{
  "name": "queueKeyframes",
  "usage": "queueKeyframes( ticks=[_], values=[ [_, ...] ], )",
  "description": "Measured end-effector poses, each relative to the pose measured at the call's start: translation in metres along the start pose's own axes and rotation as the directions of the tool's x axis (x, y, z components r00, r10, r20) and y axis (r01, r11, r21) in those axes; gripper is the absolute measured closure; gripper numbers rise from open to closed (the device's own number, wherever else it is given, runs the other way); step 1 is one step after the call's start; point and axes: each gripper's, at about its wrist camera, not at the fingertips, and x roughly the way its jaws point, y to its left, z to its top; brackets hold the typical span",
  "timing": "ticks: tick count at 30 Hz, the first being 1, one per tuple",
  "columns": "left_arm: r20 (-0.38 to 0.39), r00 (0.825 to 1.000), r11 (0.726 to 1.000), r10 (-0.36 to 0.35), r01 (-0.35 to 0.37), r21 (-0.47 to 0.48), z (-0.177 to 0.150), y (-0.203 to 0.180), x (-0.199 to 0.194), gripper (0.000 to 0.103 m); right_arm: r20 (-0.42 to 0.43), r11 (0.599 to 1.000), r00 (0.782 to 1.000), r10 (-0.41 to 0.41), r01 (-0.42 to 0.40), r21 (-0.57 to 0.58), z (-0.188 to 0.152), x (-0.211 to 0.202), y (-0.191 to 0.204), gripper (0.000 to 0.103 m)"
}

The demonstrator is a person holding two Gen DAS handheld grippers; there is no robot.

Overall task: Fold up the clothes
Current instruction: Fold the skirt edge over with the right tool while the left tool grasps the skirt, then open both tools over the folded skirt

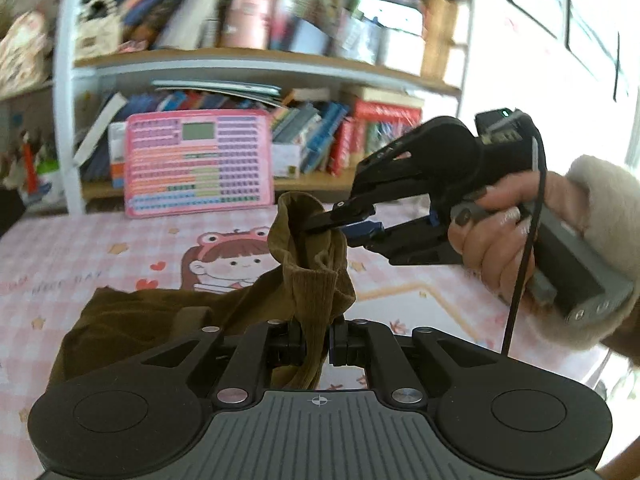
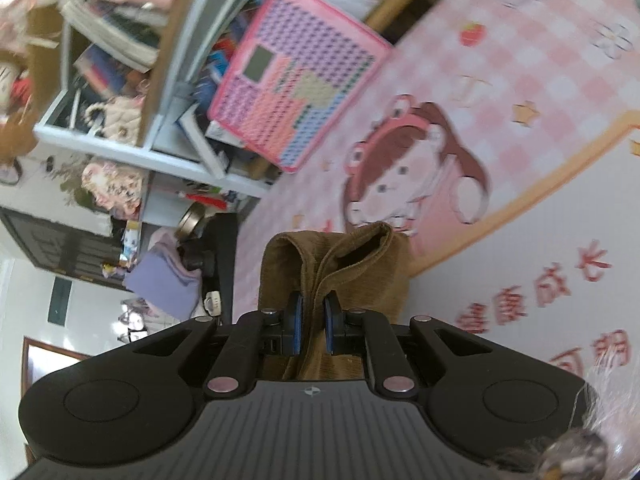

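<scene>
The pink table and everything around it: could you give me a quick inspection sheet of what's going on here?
Surface: pink checked cartoon cloth.
Job's things: brown garment, one end lifted, the rest on the cloth.
Clutter: pink peg board leaning at the table's back edge.
Grippers: left gripper and right gripper both shut on the garment.
Cables: black cable hanging by the right hand.
Surroundings: crowded bookshelf.

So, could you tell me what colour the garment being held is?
Olive-brown, finely ribbed garment; clearest in the left wrist view.
</scene>
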Motion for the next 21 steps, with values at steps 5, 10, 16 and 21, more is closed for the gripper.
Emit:
queueKeyframes(
  ticks=[5, 10, 16, 21],
  values=[
    [0.022, 0.999, 0.995, -0.041, 0.043, -0.093, -0.001, 0.041, -0.015, 0.095, 0.028, 0.996, 0.999, -0.028, 0.030, -0.078, -0.015, 0.023, 0.038, 0.092],
    [-0.001, 0.995, 0.985, -0.099, 0.098, -0.142, -0.003, 0.087, -0.024, 0.095, 0.053, 0.990, 0.996, -0.071, 0.077, -0.119, -0.035, 0.056, 0.068, 0.092],
    [-0.102, 0.987, 0.962, -0.121, 0.091, -0.256, -0.022, 0.152, -0.026, 0.093, 0.070, 0.961, 0.981, -0.180, 0.190, -0.202, -0.065, 0.116, 0.093, 0.091],
    [-0.197, 0.976, 0.956, -0.090, 0.030, -0.291, -0.040, 0.196, -0.032, 0.077, 0.011, 0.960, 0.979, -0.202, 0.200, -0.193, -0.089, 0.162, 0.096, 0.062]
  ],
)
